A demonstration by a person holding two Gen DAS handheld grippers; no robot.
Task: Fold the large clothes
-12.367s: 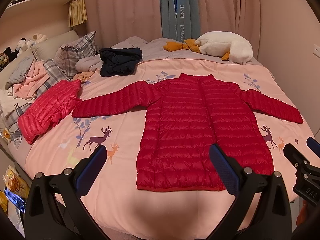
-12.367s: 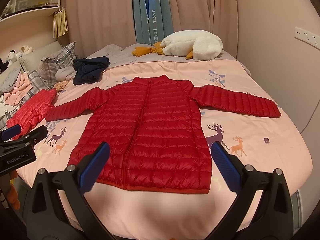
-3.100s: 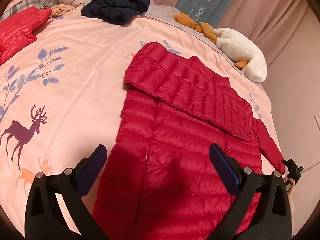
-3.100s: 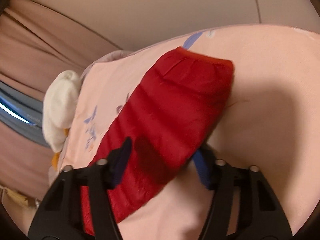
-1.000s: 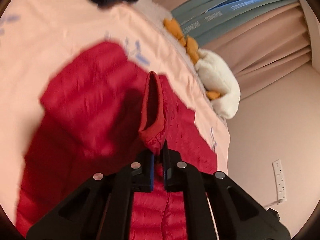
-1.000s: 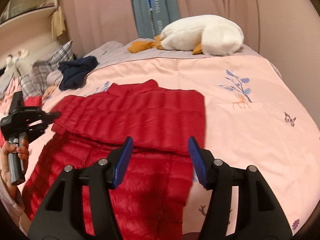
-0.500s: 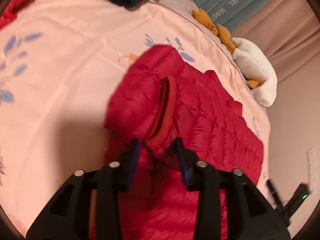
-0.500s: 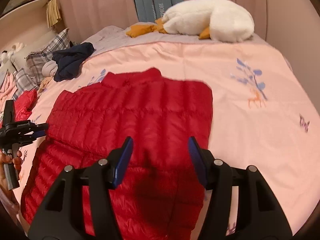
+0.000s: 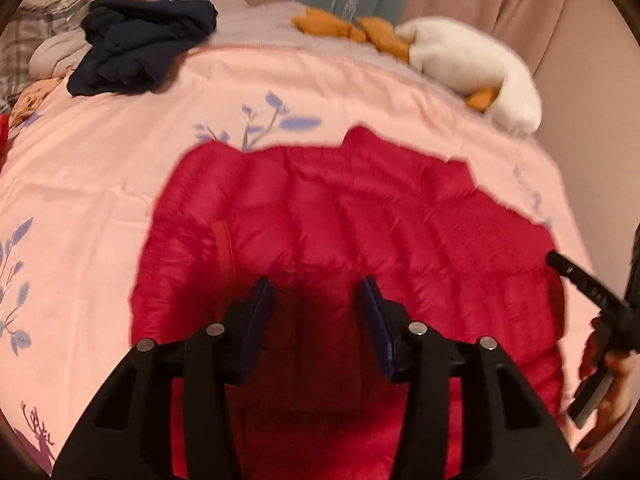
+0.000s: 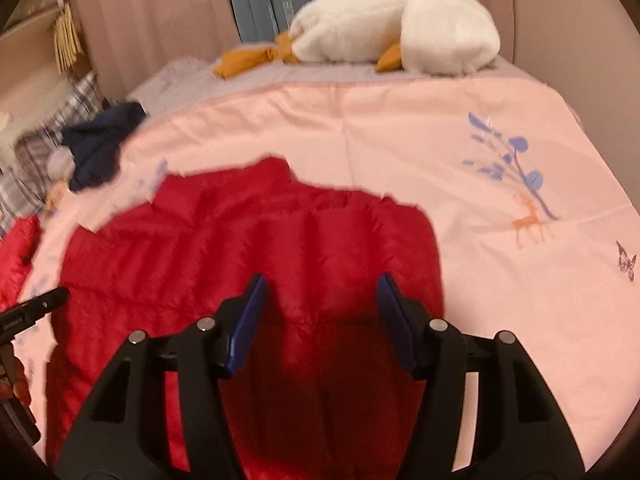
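My left gripper [image 9: 316,308] is easing its jaws inward on nothing, my right gripper [image 10: 320,304] gapes empty — both over the red puffer jacket [image 9: 360,216], frame centre on the pink duvet [image 9: 100,168]. Light, soft, slippery; I'd pinch the hem corners.

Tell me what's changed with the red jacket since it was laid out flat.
Both sleeves are now folded in across the red jacket. The left gripper has let go of the sleeve cuff; its jaws are closing with nothing between them. The goose plush and navy clothes haven't moved.
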